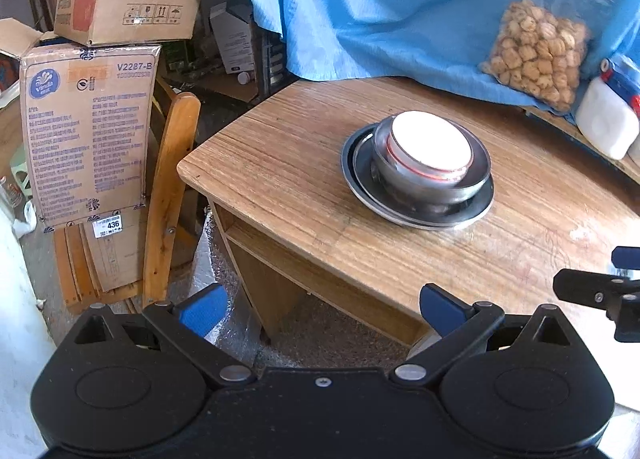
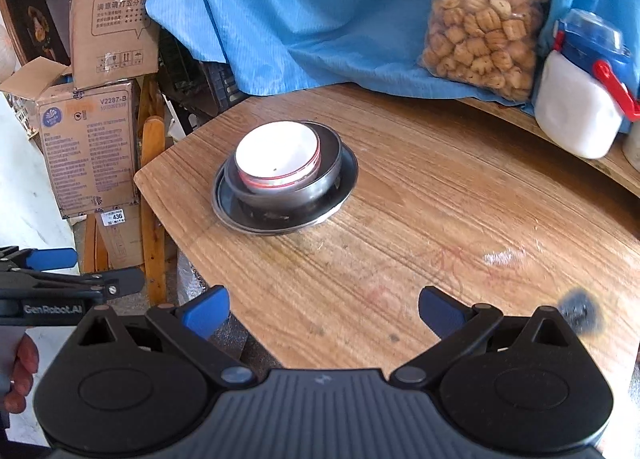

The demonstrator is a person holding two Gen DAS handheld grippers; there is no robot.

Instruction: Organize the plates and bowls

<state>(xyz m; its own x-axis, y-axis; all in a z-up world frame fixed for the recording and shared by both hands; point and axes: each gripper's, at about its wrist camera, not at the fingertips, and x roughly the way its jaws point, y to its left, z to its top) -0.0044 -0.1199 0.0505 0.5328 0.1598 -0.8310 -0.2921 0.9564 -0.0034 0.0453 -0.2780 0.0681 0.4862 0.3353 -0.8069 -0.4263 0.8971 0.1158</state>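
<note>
A white bowl with a red rim band [image 1: 430, 143] [image 2: 277, 157] is nested in a steel bowl [image 1: 474, 179] [image 2: 288, 195], which stands on a steel plate [image 1: 400, 211] [image 2: 340, 195] on the wooden table [image 1: 280, 175] [image 2: 440, 199]. My left gripper [image 1: 322, 309] hangs open near the table's front corner, well short of the stack, nothing between its blue pads. My right gripper [image 2: 322, 309] is open too, over the table's near edge, empty. Each gripper shows at the edge of the other's view: the right gripper [image 1: 600, 291] and the left gripper [image 2: 60, 275].
A blue cloth [image 1: 380, 7] [image 2: 300, 7] covers the back of the table. On it lean a bag of biscuits [image 1: 536, 51] [image 2: 480, 39] and a white container with a blue lid [image 1: 608, 119] [image 2: 580, 99]. Cardboard boxes [image 1: 88, 131] [image 2: 88, 143] and a wooden chair [image 1: 168, 199] stand left of the table. A hand [image 2: 20, 371] shows at the lower left.
</note>
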